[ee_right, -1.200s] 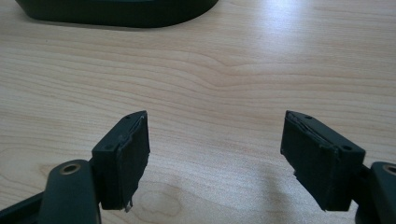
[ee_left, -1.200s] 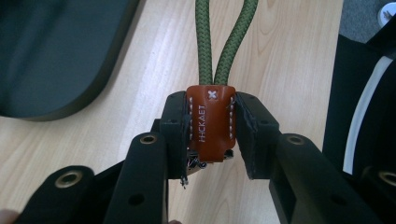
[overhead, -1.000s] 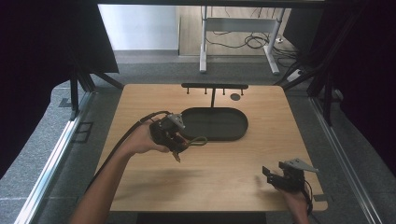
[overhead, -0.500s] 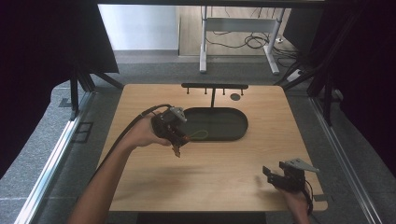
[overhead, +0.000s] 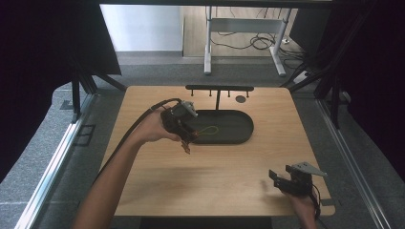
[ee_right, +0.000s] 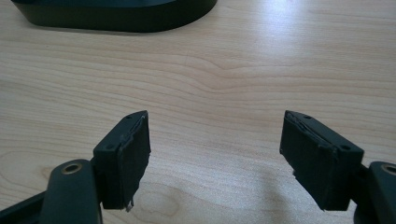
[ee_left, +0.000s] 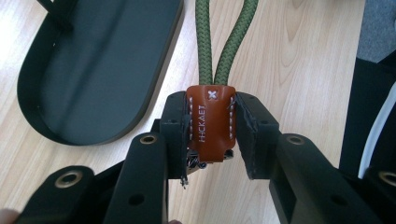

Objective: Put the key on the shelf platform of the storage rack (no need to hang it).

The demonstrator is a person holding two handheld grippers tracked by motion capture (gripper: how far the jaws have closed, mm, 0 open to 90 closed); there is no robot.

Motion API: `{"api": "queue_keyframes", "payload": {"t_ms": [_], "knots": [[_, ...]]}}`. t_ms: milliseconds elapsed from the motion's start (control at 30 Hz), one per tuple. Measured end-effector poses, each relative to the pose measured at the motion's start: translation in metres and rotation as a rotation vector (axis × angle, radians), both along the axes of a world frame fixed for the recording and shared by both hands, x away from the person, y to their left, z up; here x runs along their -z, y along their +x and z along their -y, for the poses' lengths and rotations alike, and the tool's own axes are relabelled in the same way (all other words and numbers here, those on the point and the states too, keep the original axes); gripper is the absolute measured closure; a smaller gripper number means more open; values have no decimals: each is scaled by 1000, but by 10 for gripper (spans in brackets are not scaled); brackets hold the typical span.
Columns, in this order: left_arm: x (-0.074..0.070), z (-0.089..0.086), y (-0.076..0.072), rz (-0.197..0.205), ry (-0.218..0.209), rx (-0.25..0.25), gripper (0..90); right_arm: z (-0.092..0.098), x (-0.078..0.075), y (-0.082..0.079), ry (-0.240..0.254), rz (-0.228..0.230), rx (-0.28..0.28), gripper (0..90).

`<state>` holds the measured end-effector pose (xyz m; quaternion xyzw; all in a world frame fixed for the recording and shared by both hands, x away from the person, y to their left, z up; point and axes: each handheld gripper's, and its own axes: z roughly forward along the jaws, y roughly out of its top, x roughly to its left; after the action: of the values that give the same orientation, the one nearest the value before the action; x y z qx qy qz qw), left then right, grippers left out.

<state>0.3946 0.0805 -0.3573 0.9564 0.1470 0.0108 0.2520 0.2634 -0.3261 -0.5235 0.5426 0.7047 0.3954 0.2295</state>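
My left gripper [overhead: 185, 139] points down at the near left end of the black oval tray [overhead: 241, 130], shut on a brown leather tab [ee_left: 210, 123]. From the tab a green rope loop [ee_left: 223, 42] runs out; in the high view the rope loop [overhead: 207, 130] hangs over the tray's left part. In the left gripper view the two pads [ee_left: 180, 126] press the tab's sides, with the tray [ee_left: 93, 79] to the upper left. My right gripper [overhead: 276, 179] rests low at the table's near right corner. Its jaws stand wide open over bare wood [ee_right: 215, 149], nothing between them.
A black rack with short pegs [overhead: 218, 88] stands at the far edge behind the tray, a small dark disc [overhead: 240, 99] beside it. The tray's near rim [ee_right: 116, 16] lies beyond the right gripper. The left gripper's cable [overhead: 143, 119] trails back over the forearm.
My left gripper has risen and moved right and away toward the tray, carrying the leather tab and rope loop. The right gripper has stayed put.
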Motion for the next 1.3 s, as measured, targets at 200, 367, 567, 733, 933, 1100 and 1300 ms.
{"api": "queue_keyframes", "payload": {"t_ms": [200,367,567,733,933,1100,1300], "knots": [[-5,5,5,5,7,-8,664,-1,1,0,-3,-4,2,249],[-8,8,11,10,11,-17,664,-2,1,0,-7,-4,-2,248],[-10,14,16,5,15,-10,664,-1,1,0,0,-6,4,250],[-11,18,20,6,16,-16,664,-1,1,0,-7,-6,-1,250],[-10,23,27,-1,21,-16,664,-2,2,1,-6,-4,-3,250],[-9,26,33,-15,26,-8,664,-2,2,1,-7,-5,-4,250],[-8,31,40,-15,42,-20,664,-2,2,0,-8,-6,-4,251]]}}
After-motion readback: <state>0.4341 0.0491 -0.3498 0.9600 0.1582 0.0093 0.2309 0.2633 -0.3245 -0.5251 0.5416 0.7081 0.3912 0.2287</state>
